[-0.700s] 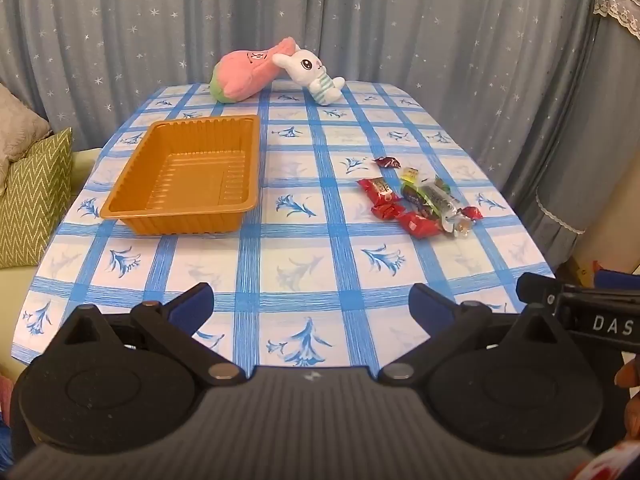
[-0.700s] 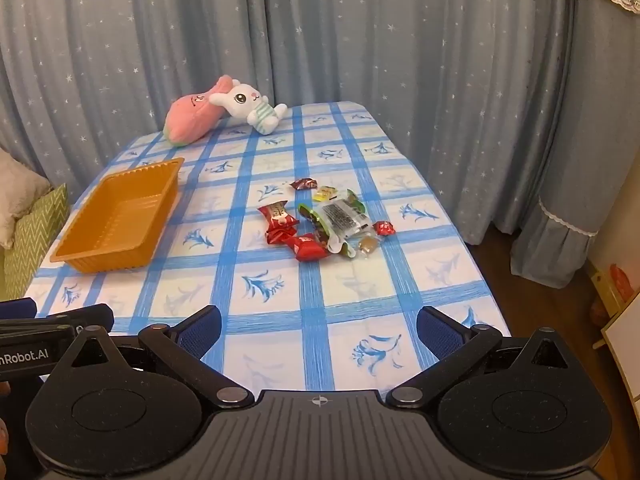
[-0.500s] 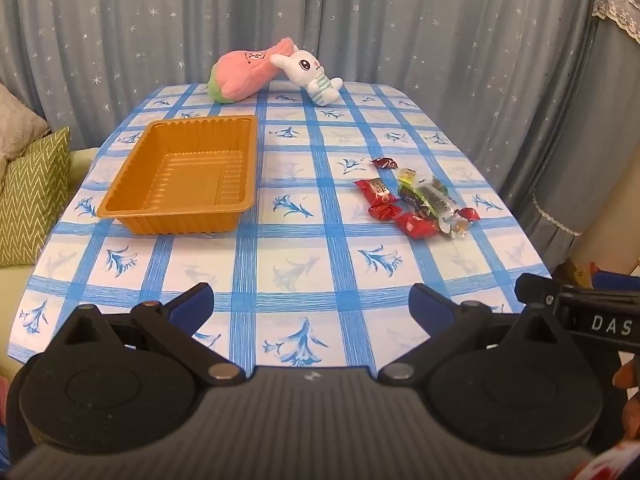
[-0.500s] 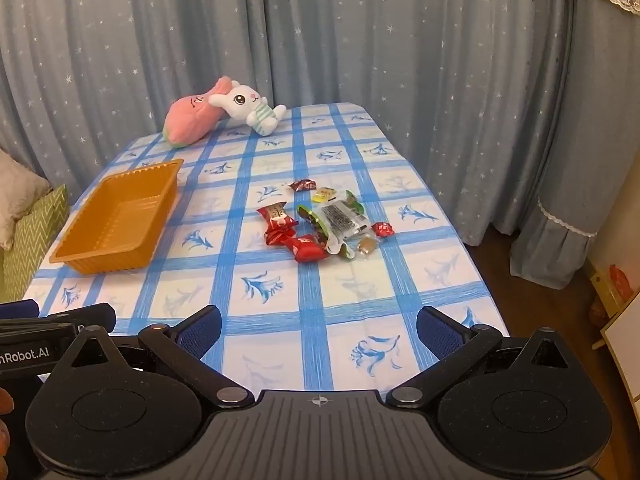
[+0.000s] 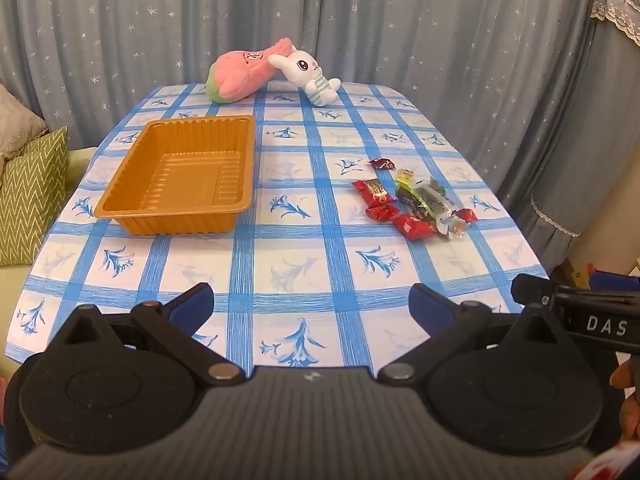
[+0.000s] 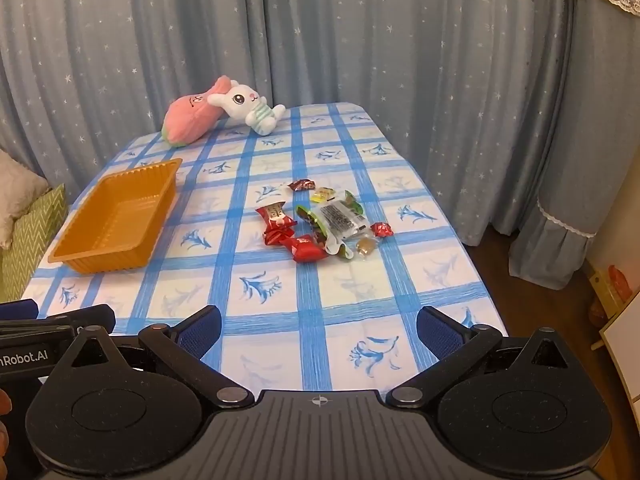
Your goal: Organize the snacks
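Both the left gripper (image 5: 310, 304) and right gripper (image 6: 318, 326) are held wide apart (nothing grasped) short of the wrapped snacks (image 6: 326, 222) and orange tray (image 5: 180, 176).

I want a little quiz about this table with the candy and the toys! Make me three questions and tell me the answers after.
1. True or false: the orange ribbed plastic tray already has snacks inside.
2. Which lies closest to the white plush bunny? A) the pile of wrapped candies B) the pink plush peach C) the orange tray
3. Fill in: both the left gripper and the right gripper are ____ and hold nothing.

Key: 1 false, the tray is empty. 2 B, the bunny leans against the peach at the far end of the blue-checked tablecloth. 3 open.
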Demonstrator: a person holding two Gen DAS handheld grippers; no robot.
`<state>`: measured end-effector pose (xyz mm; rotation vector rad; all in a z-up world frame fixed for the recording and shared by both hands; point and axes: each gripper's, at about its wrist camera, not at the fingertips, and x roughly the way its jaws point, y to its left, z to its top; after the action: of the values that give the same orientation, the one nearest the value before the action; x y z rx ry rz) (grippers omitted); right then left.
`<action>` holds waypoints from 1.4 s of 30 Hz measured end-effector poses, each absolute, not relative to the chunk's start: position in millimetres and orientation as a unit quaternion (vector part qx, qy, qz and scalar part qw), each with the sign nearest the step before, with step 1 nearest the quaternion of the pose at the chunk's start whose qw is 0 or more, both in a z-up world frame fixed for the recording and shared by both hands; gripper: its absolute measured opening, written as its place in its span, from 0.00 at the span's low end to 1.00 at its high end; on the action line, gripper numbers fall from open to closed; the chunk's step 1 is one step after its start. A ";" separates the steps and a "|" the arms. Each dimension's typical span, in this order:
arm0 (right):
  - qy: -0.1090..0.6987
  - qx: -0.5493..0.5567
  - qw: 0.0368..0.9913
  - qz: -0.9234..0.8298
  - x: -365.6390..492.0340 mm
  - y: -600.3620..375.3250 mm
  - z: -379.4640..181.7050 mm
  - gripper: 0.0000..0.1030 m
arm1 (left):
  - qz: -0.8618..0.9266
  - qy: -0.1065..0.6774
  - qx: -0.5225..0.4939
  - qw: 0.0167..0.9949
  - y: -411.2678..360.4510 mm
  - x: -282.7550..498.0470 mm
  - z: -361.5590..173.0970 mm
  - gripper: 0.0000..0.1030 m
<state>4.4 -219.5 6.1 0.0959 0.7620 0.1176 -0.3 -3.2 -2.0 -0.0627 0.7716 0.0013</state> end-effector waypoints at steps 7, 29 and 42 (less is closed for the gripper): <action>0.372 0.047 0.925 0.057 4.5 -221.9 6.3 1.00 | 0.001 0.376 -0.032 0.926 -2.8 -0.8 -1.7 1.00; 0.371 0.046 0.926 0.056 5.7 -221.7 7.5 1.00 | 0.000 0.375 -0.036 0.926 -2.0 3.6 1.0 1.00; 0.370 0.045 0.926 0.056 5.1 -222.7 6.8 1.00 | -0.001 0.374 -0.037 0.927 -2.0 4.3 1.3 1.00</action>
<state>5.1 -222.7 6.8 0.0933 0.7596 0.1157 4.3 -2.0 1.3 -0.0750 0.7676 -0.0017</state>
